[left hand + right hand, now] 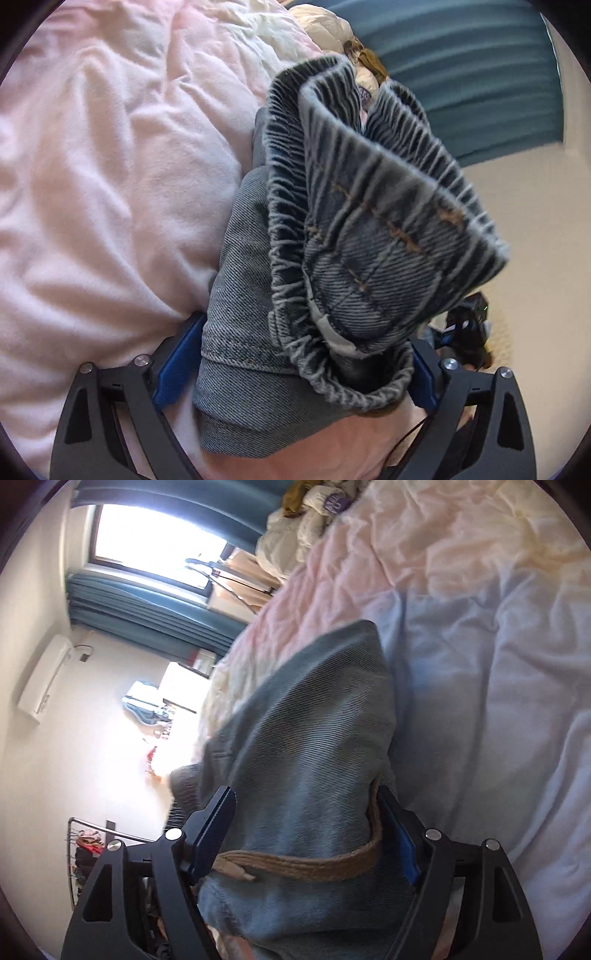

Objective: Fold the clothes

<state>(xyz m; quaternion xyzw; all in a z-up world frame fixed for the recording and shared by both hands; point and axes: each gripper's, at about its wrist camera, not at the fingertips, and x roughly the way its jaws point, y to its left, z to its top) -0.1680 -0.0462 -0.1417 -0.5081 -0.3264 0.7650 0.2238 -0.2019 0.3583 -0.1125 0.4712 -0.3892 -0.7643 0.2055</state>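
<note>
1. Two grippers show, one per wrist view, each with two black fingers tipped with blue pads.
2. One denim garment (332, 240) lies bunched between both pairs of fingers, over a bed.
3. The left gripper (295, 354) stands spread wide; the gathered elastic waistband (291, 229) and a folded denim layer fill the gap between its pads. Whether the pads press on the cloth I cannot tell.
4. The right gripper (314, 834) is also spread wide, with a thick fold of the same denim (314, 738) lying across the gap and touching both pads. A firm pinch cannot be confirmed.
5. The denim is grey-blue with a visible twill weave. Its waistband is ruched in tight pale ridges, with tan stitching on the panel inside it.
6. In the right wrist view one tan hem band (314, 864) crosses the cloth just ahead of the fingers.
7. One pink quilt (110, 166) spreads under the garment, turning pale blue (498, 720) on the far side.
8. One pile of cream clothing (291, 535) lies at the bed's end, near teal curtains (147, 616) and one bright window (155, 539).
</note>
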